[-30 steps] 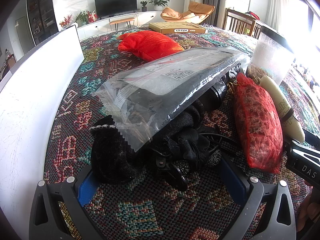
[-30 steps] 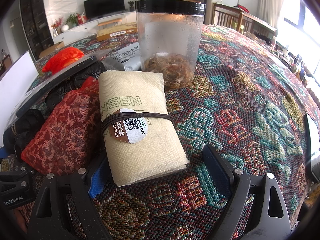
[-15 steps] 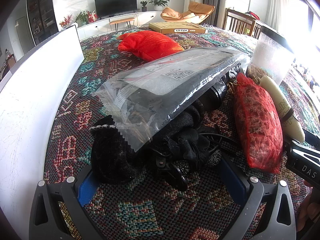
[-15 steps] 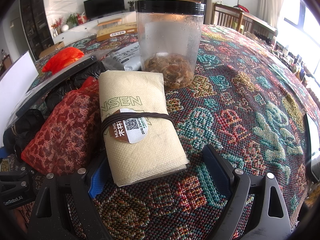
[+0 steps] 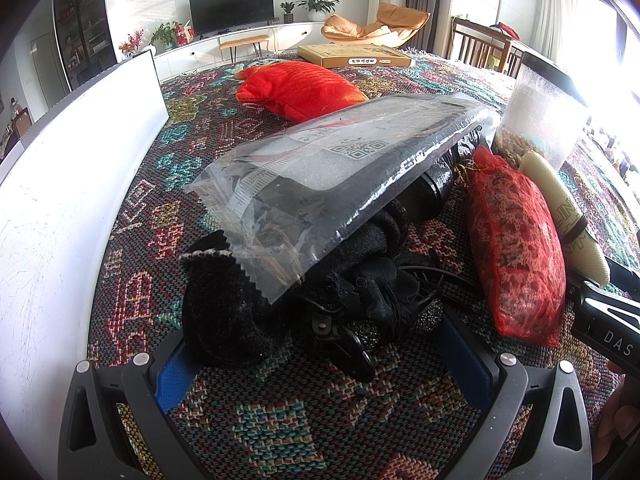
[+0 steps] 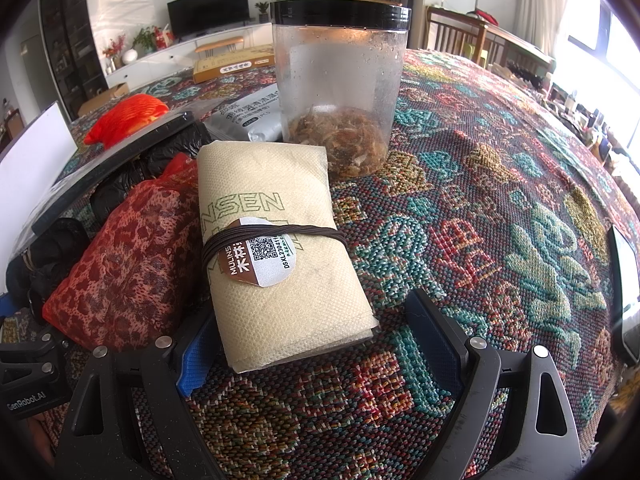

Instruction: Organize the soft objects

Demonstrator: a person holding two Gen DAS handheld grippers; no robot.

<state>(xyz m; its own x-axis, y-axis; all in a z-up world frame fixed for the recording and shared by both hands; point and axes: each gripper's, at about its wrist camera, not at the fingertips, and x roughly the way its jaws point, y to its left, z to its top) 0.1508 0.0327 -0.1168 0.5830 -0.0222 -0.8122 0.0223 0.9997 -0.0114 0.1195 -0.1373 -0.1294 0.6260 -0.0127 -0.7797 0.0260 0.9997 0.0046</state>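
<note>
1. While both claws rest low on the patterned cloth covering the surface [image 6: 500, 184], the left claw [image 5: 320, 360] is spread wide, its fingers on either side of the near end of a black fabric bundle [image 5: 248, 304] without pinching it.
2. A clear plastic packet [image 5: 332, 176] with a QR label lies tilted across the top of the black fabric bundle, its serrated end pointing toward the left claw.
3. A red mesh pouch [image 5: 516, 248] lies just beside the bundle, on the side toward the right claw, and its far end touches the base of a clear jar [image 5: 544, 120].
4. A red cushion [image 5: 296, 88] sits farther back on the surface, well apart from the bundle; a flat cardboard box [image 5: 356, 56] lies near the far edge.
5. A white board [image 5: 52, 200] stands along the left edge of the surface.
6. The right claw [image 6: 316, 340] is also spread wide. A cream folded cloth [image 6: 276, 248], bound with a brown elastic cord and a round label, lies between its fingers; the left finger sits close against the cloth, while the right finger stands apart from it.
7. In the right wrist view, the red mesh pouch [image 6: 128, 264] lies touching the cream folded cloth along its left side.
8. The clear jar [image 6: 340, 88], black-lidded and holding brown dried material, stands upright just beyond the cloth; a silver packet [image 6: 248, 116] lies beside its base.
</note>
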